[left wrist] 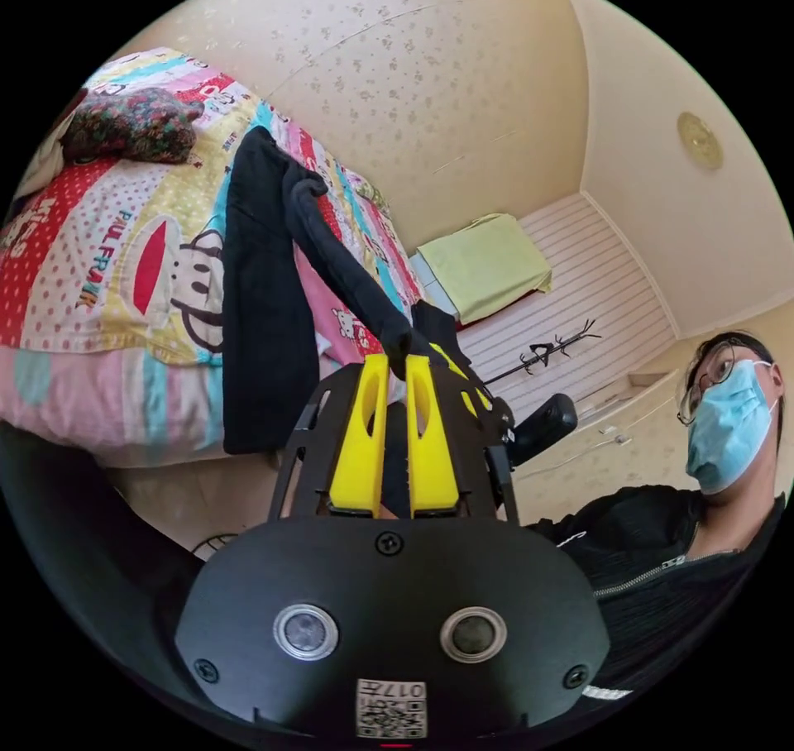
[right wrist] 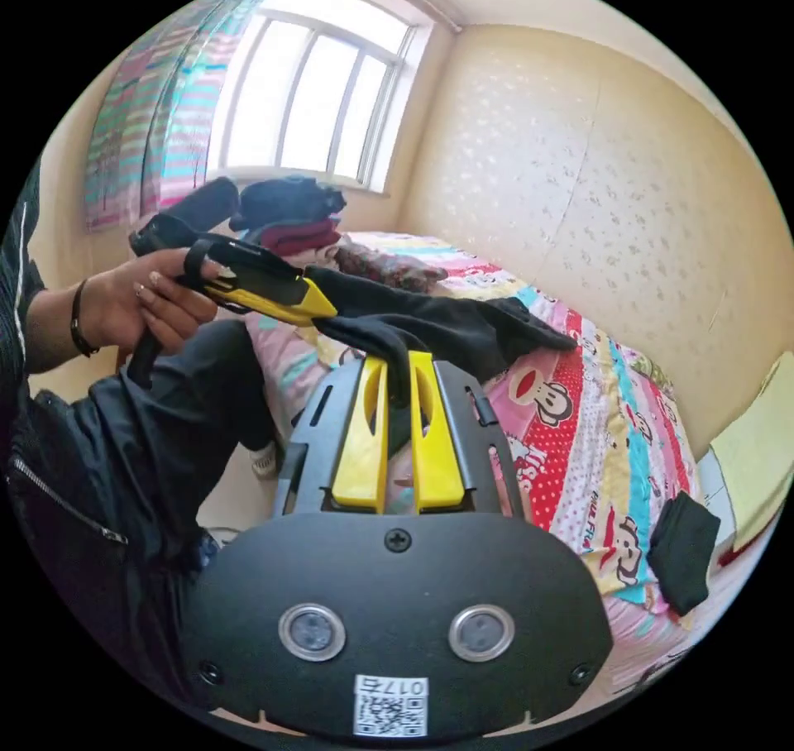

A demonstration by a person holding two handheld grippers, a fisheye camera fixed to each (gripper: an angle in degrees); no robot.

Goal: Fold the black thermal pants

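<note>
Left gripper view: my left gripper (left wrist: 397, 360) has its yellow fingers (left wrist: 361, 432) pinching a rolled edge of the black thermal pants (left wrist: 265, 321), which trail from the fingertips to lie on the patterned bed cover (left wrist: 107, 279). A floral cushion (left wrist: 132, 125) sits far on the bed. Right gripper view: my right gripper (right wrist: 399, 362) fingers (right wrist: 434, 441) also pinch the pants (right wrist: 438, 321). My left gripper (right wrist: 318, 308) grips the same edge, near left. Folded clothes (right wrist: 285, 213) are stacked by the window (right wrist: 322, 106); a dark folded item (right wrist: 682, 552) lies near right.
</note>
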